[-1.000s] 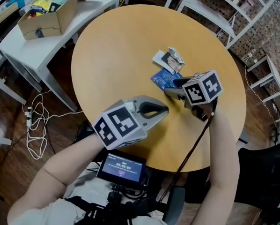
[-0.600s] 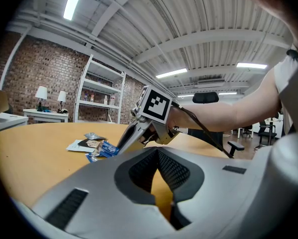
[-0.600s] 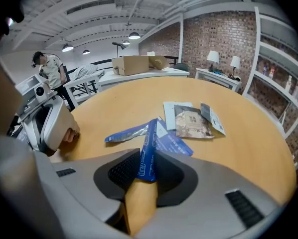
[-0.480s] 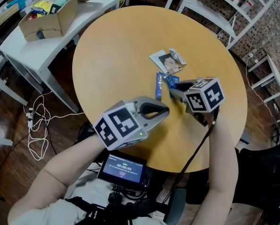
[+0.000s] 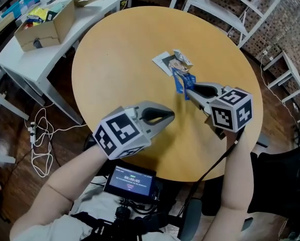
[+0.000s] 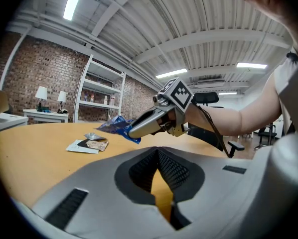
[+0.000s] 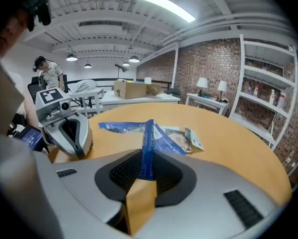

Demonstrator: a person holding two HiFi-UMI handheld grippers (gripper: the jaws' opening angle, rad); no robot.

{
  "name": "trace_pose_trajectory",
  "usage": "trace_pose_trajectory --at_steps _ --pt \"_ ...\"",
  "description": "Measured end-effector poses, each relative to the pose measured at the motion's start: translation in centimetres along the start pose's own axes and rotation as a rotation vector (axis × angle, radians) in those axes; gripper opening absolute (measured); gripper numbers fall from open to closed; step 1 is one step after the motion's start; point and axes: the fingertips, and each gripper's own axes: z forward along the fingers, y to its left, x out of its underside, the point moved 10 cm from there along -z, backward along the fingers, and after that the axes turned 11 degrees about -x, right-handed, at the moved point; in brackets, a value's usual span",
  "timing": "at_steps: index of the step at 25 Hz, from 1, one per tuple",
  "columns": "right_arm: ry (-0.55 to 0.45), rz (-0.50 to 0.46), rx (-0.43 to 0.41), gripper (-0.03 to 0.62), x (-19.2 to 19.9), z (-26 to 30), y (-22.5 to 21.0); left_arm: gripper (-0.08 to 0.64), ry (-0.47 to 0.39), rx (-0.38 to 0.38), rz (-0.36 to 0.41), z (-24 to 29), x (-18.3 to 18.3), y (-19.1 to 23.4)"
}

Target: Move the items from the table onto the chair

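Note:
A blue foil packet (image 5: 180, 81) hangs clear of the round wooden table (image 5: 121, 44), and my right gripper (image 5: 187, 91) is shut on its lower edge. In the right gripper view the packet (image 7: 146, 142) stands upright between the pads. A white card with a printed sachet (image 5: 166, 63) and a small silver sachet (image 5: 182, 58) lie on the table just beyond it. My left gripper (image 5: 171, 116) hovers over the table's near side, shut and holding nothing. From the left gripper view the packet (image 6: 114, 125) shows at the right gripper's tips.
A white side table (image 5: 44, 54) at the far left carries an open cardboard box (image 5: 42, 26). White shelving (image 5: 225, 11) stands behind the table. A black chair (image 5: 285, 179) sits at the lower right. A small screen (image 5: 130, 179) hangs at the person's waist.
My right gripper has shut on the blue packet, lifted it off the table and turned it upright while drawing back to the right. The left gripper has barely moved.

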Motion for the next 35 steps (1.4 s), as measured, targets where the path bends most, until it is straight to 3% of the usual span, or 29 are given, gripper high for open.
trace_pose_trajectory --at_steps 6,14,26,35 --pt "-0.192 0.0 0.02 0.081 0.1 -2.5 1.7 0.005 -0.002 -0.004 0.001 -0.1 0.0 0.2" --pt "-0.325 0.056 0.011 0.081 1.6 -4.2 3.6 0.005 0.001 -0.009 -0.004 -0.1 0.1 0.3" --pt "-0.416 0.133 0.078 0.081 5.9 -8.8 5.0 0.005 0.002 0.08 0.012 2.9 -0.4 -3.7" --pt "-0.472 0.164 0.184 0.081 9.8 -14.3 6.3 0.005 0.005 0.18 0.028 6.3 -1.0 -7.6"
